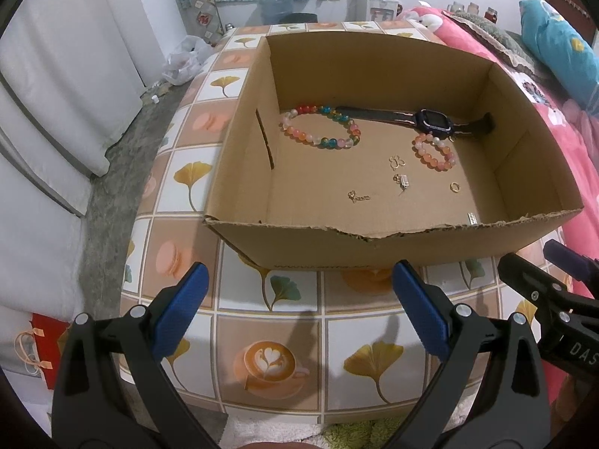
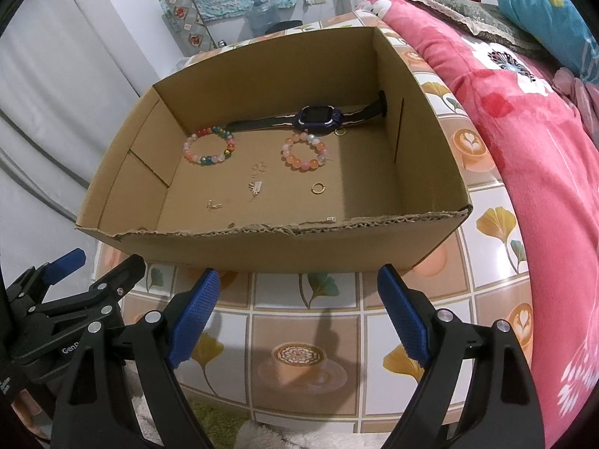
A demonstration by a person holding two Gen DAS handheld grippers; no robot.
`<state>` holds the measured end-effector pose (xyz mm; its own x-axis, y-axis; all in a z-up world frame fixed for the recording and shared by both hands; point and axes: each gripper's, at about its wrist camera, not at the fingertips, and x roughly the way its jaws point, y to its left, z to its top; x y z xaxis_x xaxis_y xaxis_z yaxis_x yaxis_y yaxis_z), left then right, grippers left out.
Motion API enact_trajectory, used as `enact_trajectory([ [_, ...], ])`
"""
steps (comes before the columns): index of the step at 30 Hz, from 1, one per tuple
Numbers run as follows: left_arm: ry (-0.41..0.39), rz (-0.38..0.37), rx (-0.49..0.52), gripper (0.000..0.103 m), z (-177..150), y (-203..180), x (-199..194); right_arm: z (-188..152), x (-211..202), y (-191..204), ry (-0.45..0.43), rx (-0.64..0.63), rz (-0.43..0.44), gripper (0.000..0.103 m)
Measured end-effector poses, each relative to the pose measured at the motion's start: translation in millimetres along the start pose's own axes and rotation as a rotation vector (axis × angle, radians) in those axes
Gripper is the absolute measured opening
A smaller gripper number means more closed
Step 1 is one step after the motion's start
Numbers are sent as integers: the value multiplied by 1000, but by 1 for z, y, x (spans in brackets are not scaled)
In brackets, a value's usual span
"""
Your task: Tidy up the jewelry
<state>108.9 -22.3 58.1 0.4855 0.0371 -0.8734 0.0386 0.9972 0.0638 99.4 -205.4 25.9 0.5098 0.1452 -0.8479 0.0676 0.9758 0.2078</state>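
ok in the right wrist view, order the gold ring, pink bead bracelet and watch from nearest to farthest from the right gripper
From the right gripper, open and short of the box:
1. Gold ring, on the box floor, nearest the torn front edge.
2. Pink bead bracelet, mid-floor, behind the ring.
3. Watch, along the back wall.

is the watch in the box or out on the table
In the box: the watch lies flat on the cardboard box floor along the far wall, strap stretched out.

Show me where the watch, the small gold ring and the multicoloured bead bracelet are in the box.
watch (image 2: 321, 116): right wrist view, on its dark screen.
gold ring (image 2: 318, 188): right wrist view, on its band.
multicoloured bead bracelet (image 1: 338, 115): left wrist view, on a far-side bead.
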Motion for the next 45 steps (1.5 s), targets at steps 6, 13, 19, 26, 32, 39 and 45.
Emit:
enact_trajectory([
  [6,3,-4,3,95,0,0,0,0,0,-1,1,2,-2,84],
  [13,2,-4,2,95,0,0,0,0,0,-2,1,0,-7,84],
  [19,1,-5,-2,95,0,0,0,0,0,-2,1,1,-5,84],
  [26,0,-6,-5,95,-1,0,0,0,0,-1,2,-1,-7,84],
  [32,4,-8,-2,95,-1,0,-1,-2,2,1,11,-2,-9,84],
  [39,10,-12,-12,95,-1,0,-1,-1,2,2,12,-3,-11,84],
  [45,10,-14,-15,95,-1,1,0,-1,2,1,13,-5,-10,84],
])
